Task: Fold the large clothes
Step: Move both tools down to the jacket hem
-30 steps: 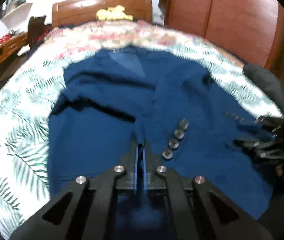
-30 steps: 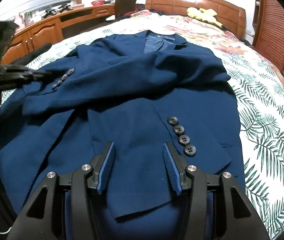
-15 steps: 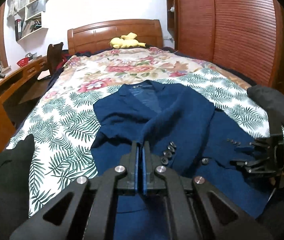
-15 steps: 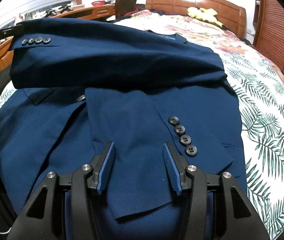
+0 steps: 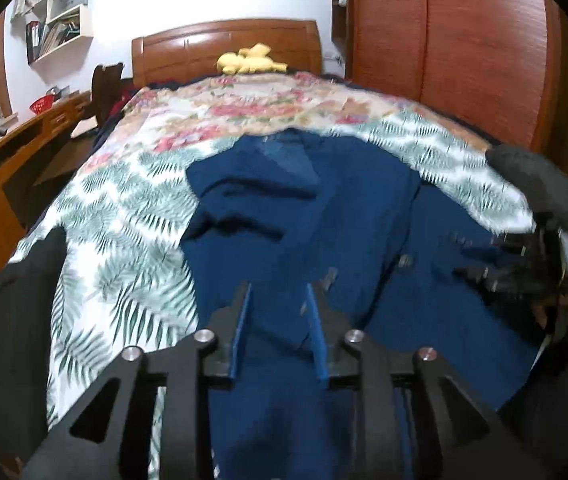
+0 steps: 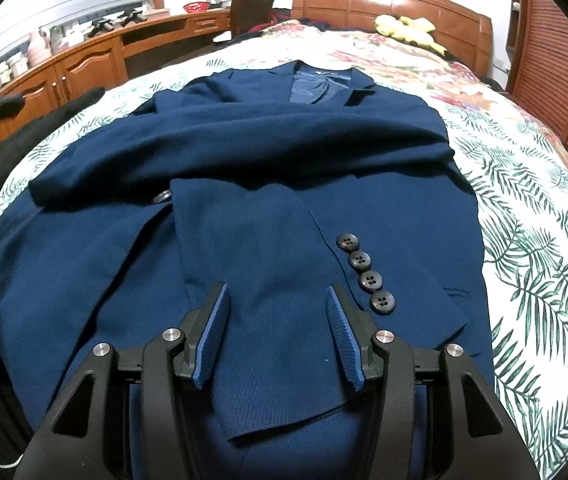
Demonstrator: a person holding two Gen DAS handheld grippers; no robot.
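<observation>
The left gripper (image 5: 278, 312) is letting go: half a second back its blue pads were pinched shut on the cuff end of a sleeve held up in the air, and now the jaws are opening, with blurred navy cloth lying under and between them but nothing pressed. That sleeve (image 6: 240, 148) has come down and lies draped across the chest of the navy jacket (image 6: 395, 216), running from the far shoulder to a rolled end at the near left side, where a single front button (image 6: 162, 197) peeks out from under it. The jacket itself lies flat, front up, in the middle of the bed (image 6: 531, 248), collar toward the wooden headboard (image 6: 391, 0). The other sleeve (image 6: 268, 280) is already laid down the middle, its four cuff buttons (image 6: 365, 273) in a neat row. The right gripper (image 6: 280, 320) hovers over that sleeve with its jaws standing apart and nothing clamped; it has not shifted over this last second. So both sleeves are now in over the body, and I'd say the sleeve stage is done. What looks left is bringing the sides or the hem over, though that crosswise sleeve sits a bit bunched at its end and may want smoothing first.
</observation>
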